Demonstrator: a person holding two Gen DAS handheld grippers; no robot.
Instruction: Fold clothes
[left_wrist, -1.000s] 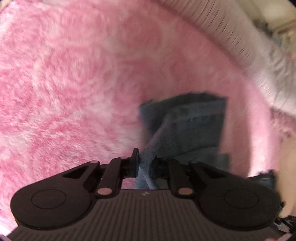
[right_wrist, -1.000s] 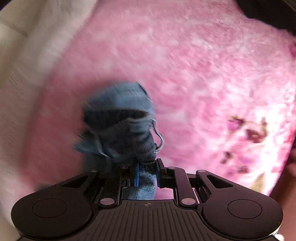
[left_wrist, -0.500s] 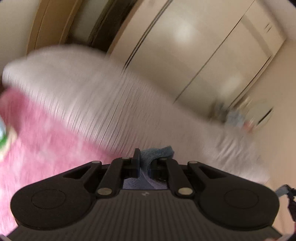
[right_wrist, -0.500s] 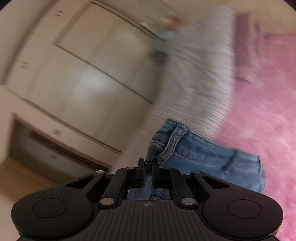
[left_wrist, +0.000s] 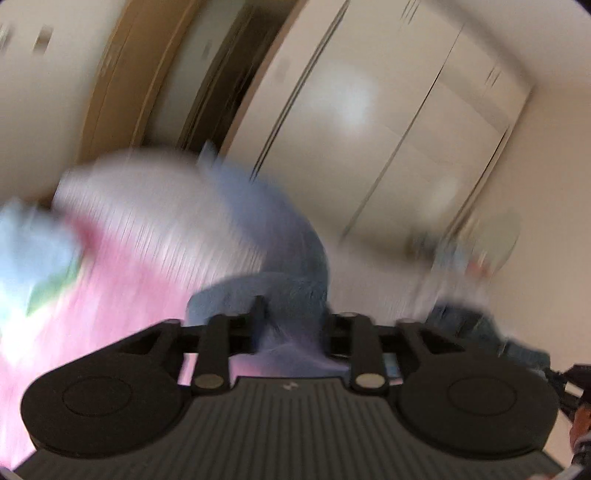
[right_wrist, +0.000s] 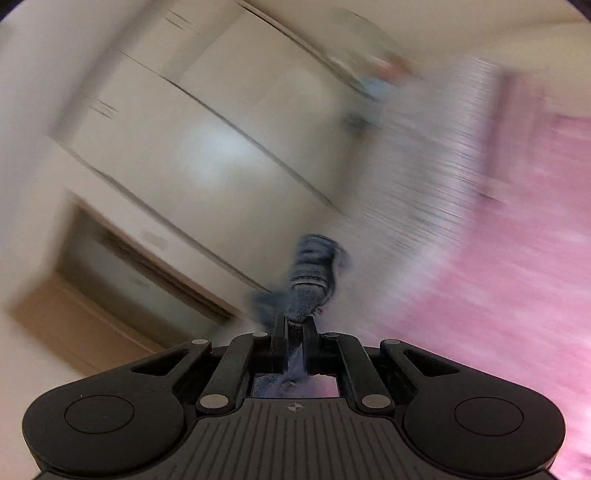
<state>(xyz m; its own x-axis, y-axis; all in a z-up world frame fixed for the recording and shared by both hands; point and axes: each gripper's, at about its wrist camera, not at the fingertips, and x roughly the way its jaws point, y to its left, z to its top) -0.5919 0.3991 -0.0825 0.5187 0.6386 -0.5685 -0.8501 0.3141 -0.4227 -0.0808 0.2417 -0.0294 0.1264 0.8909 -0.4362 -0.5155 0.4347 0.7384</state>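
Jeans (left_wrist: 288, 258), blue denim, hang in the air above the pink blanket (left_wrist: 110, 295), their blurred length running up and away from both tools. The left tool (left_wrist: 291, 325) stands partly open with denim between its fingers; the right tool (right_wrist: 295, 328) is pinched nearly closed on a bunched fold.

two grippers: one left gripper (left_wrist: 291, 325), one right gripper (right_wrist: 294, 332). one blue denim garment (left_wrist: 280, 258) (right_wrist: 310, 273). one pink blanket (left_wrist: 122, 280) (right_wrist: 517, 258). one grey-white ribbed cover (left_wrist: 147, 206) (right_wrist: 424, 177). one pale wardrobe (left_wrist: 388, 122) (right_wrist: 221, 147). one light blue-and-green item (left_wrist: 33, 251), too blurred to identify.
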